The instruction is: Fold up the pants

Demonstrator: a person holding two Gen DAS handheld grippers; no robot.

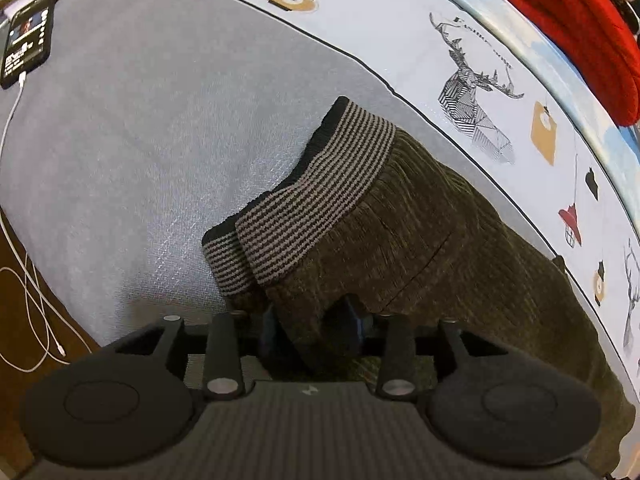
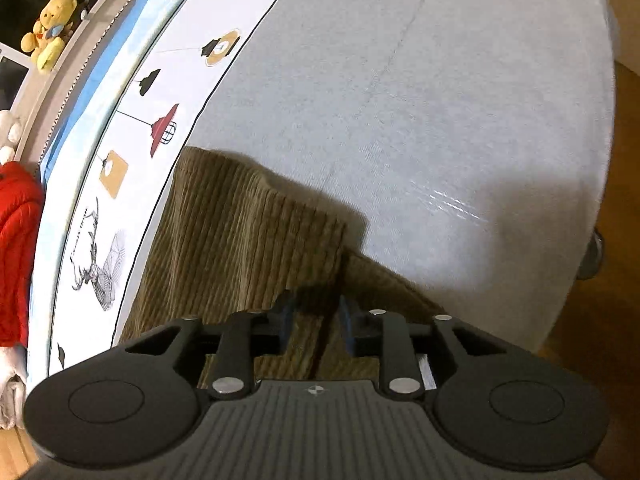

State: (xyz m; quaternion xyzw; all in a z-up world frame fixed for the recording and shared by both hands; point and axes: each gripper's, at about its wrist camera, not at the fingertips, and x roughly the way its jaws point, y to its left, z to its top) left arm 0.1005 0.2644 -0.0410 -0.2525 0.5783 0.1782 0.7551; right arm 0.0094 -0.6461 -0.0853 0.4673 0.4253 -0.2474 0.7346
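Olive-brown corduroy pants [image 1: 440, 248] lie folded on the grey bedsheet [image 1: 140, 140], with their two striped knit cuffs [image 1: 320, 184] stacked towards the left. My left gripper [image 1: 314, 326] points down at the near edge below the cuffs. Its blue pads stand apart, and a fold of cloth lies loose between them. In the right wrist view the pants [image 2: 240, 232] show a folded ribbed edge. My right gripper [image 2: 316, 318] hovers over that cloth with its jaws apart, and its pads do not press on the fabric.
A phone [image 1: 28, 40] on a white cable [image 1: 32, 280] lies at the sheet's far left corner. A printed strip with deer and lamps [image 1: 460, 60] runs along the bed. Red clothing [image 1: 580, 28] and a yellow plush toy [image 2: 50, 28] sit beyond it. The bed edge [image 2: 596, 184] drops to a wooden floor [image 2: 600, 320].
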